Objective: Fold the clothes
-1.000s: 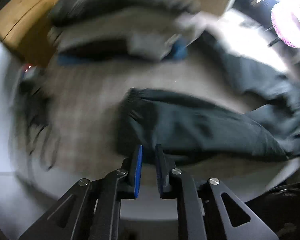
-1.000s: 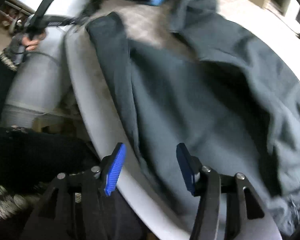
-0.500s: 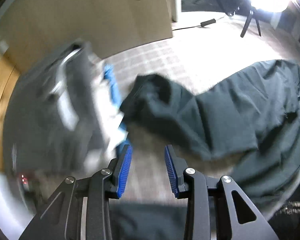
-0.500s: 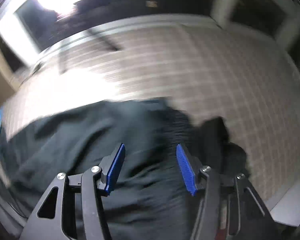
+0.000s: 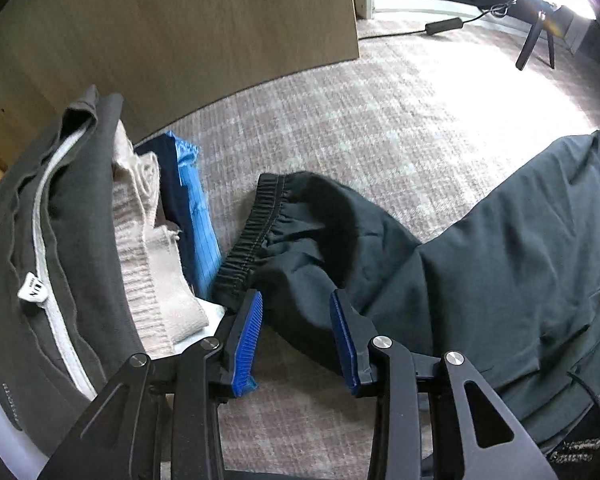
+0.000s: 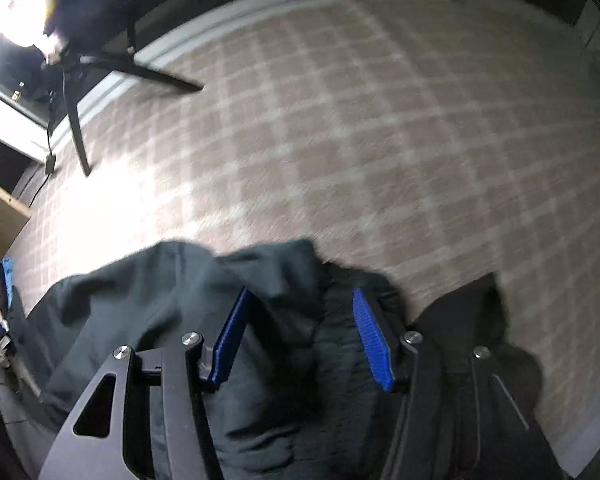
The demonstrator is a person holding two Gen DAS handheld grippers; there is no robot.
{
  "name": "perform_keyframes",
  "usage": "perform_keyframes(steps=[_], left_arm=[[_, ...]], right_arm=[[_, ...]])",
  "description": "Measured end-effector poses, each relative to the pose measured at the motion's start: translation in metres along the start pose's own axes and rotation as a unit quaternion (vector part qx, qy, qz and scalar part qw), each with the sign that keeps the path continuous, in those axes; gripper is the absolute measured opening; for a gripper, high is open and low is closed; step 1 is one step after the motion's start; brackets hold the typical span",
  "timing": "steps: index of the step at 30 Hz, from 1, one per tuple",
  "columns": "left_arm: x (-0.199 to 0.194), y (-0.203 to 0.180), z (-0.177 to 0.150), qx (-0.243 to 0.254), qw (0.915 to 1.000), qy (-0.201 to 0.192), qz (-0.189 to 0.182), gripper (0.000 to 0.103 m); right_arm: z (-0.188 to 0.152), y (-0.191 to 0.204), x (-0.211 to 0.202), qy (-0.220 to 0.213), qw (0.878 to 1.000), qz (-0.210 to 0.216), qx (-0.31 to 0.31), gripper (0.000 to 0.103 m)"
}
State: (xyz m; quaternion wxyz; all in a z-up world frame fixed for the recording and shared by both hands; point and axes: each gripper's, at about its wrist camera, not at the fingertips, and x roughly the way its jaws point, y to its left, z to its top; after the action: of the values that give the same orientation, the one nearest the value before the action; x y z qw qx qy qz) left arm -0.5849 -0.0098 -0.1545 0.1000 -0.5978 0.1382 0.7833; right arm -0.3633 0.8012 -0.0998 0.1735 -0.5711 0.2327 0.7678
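Observation:
Dark trousers lie spread on the checked surface. Their elastic waistband points toward a stack of folded clothes. My left gripper hovers just over the waistband corner, open, with its blue pads either side of the fabric and not pressing it. In the right wrist view the other end of the trousers lies bunched at the bottom. My right gripper stands open above that cloth, gripping nothing.
The stack to the left holds a dark grey garment, a cream knit and a blue piece. A wooden panel rises behind it. Tripod legs and a cable stand at the far edge.
My left gripper went from nearly shut to open and swung over to the waistband beside the stack. My right gripper swept across the trousers to their far end, jaws unchanged.

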Motion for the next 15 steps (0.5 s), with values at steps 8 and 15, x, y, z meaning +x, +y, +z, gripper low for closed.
perform_keyframes(steps=[8,15], left_arm=[[0.009,0.011,0.002,-0.024,0.9991,0.01,-0.034,0.035],[0.021,0.003,0.026,0.0,0.9998,0.012,-0.014,0.042]], right_arm=[[0.002,0.005,0.03,0.023,0.998,-0.023,-0.059,0.059],[-0.011,0.029,0.039,0.024,0.992,-0.041,-0.118,0.067]])
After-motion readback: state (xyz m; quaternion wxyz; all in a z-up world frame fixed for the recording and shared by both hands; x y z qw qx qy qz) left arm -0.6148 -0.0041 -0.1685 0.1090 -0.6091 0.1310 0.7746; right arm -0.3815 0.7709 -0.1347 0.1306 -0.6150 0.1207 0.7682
